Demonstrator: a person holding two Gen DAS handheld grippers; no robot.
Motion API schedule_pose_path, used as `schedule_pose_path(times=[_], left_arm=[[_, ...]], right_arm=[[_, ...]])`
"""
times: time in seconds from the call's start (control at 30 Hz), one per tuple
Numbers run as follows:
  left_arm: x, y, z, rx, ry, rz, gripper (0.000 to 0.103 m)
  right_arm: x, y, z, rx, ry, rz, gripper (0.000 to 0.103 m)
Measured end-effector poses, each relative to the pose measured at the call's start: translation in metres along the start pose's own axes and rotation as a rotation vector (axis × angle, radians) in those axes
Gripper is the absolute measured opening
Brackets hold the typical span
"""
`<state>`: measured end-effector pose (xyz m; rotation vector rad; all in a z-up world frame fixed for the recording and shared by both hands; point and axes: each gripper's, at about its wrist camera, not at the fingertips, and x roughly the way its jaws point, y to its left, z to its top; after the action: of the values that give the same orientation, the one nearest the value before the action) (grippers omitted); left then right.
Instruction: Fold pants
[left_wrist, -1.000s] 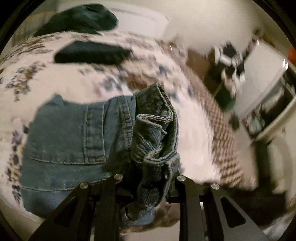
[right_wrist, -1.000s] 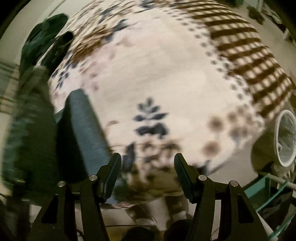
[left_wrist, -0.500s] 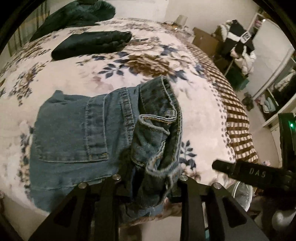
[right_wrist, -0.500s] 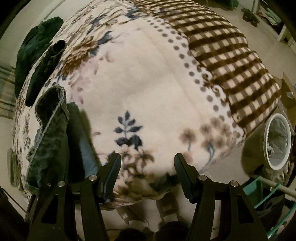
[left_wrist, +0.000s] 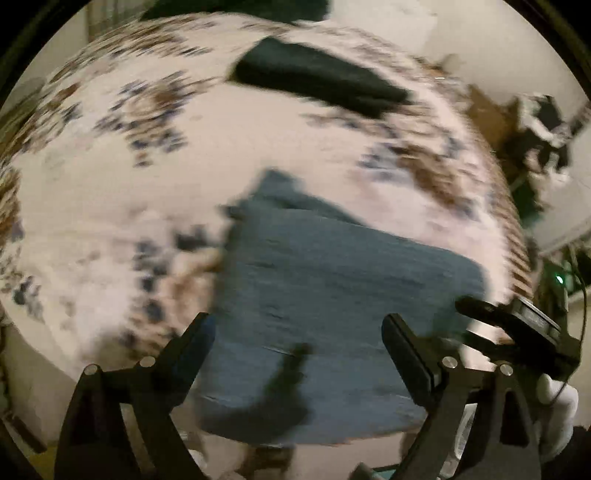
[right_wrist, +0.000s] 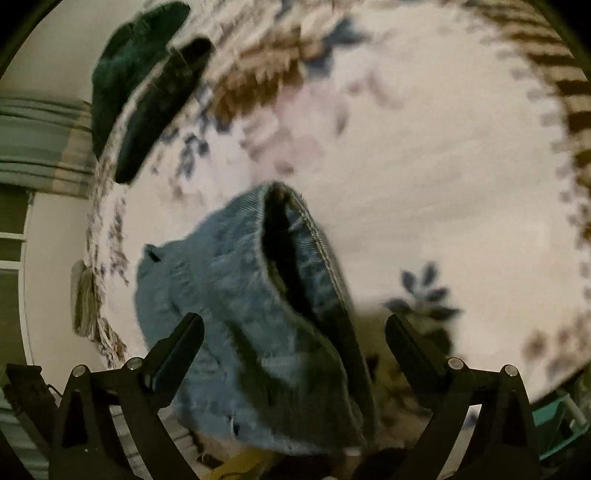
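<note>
Blue denim pants (left_wrist: 332, 295) folded flat at the floral blanket's (left_wrist: 147, 192) near edge, left gripper (left_wrist: 299, 332) spread empty, right gripper (right_wrist: 295, 336) spread, open blanket beyond.

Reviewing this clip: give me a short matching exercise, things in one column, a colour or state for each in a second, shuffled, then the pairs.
1. jeans
2. folded garment
3. left gripper
4. blanket

A. dark, lying far up the bed
B. floral print
C. blue denim, folded
D. open, holding nothing

Pairs: 1-C, 2-A, 3-D, 4-B
</note>
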<state>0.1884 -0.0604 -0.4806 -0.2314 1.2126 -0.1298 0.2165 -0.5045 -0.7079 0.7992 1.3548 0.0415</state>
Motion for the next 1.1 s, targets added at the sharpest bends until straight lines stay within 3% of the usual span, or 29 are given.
schedule_pose_path(times=[0.03,0.07,0.1,0.13,0.23,0.3,0.43,0.57,0.67,0.77,0.8,0.93,1.1], left_arm=[[0.004,0.012,0.005,-0.016,0.002,0.018,0.092],[0.009,0.021,0.010,-0.026,0.006,0.040,0.092],[0.012,0.027,0.015,-0.030,0.009,0.049,0.092],[0.015,0.031,0.019,-0.030,0.009,0.054,0.092],[0.023,0.032,0.033,-0.022,0.011,0.064,0.092],[0.030,0.029,0.041,-0.028,0.024,0.047,0.092],[0.043,0.014,0.059,-0.045,0.041,-0.009,0.092],[0.067,-0.008,0.077,-0.014,0.075,-0.038,0.092],[0.103,-0.022,0.089,0.005,0.138,-0.014,0.092],[0.133,-0.017,0.097,-0.011,0.189,0.034,0.094],[0.137,-0.012,0.098,-0.033,0.197,0.018,0.094],[0.112,-0.001,0.096,-0.050,0.175,-0.013,0.094],[0.065,0.012,0.064,-0.080,0.148,-0.044,0.094]], right_arm=[[0.013,-0.004,0.003,0.032,0.042,0.017,0.098],[0.020,-0.009,0.004,0.087,0.064,0.080,0.090],[0.022,-0.011,0.004,0.110,0.049,0.136,0.056],[0.015,-0.007,0.001,0.099,0.005,0.128,0.040],[-0.004,0.012,-0.014,0.028,-0.073,0.110,0.023],[-0.025,0.023,-0.026,0.003,-0.117,0.097,0.021],[-0.065,0.019,-0.033,0.022,-0.194,0.072,0.020],[-0.083,-0.018,-0.024,0.076,-0.219,-0.004,0.020],[-0.078,-0.050,-0.009,0.125,-0.221,-0.039,0.015],[-0.062,-0.082,0.001,0.187,-0.156,0.007,0.016],[-0.055,-0.087,0.004,0.197,-0.138,0.012,0.018],[-0.053,-0.099,-0.004,0.222,-0.075,-0.013,0.050],[-0.074,-0.116,-0.040,0.285,-0.061,0.051,0.066]])
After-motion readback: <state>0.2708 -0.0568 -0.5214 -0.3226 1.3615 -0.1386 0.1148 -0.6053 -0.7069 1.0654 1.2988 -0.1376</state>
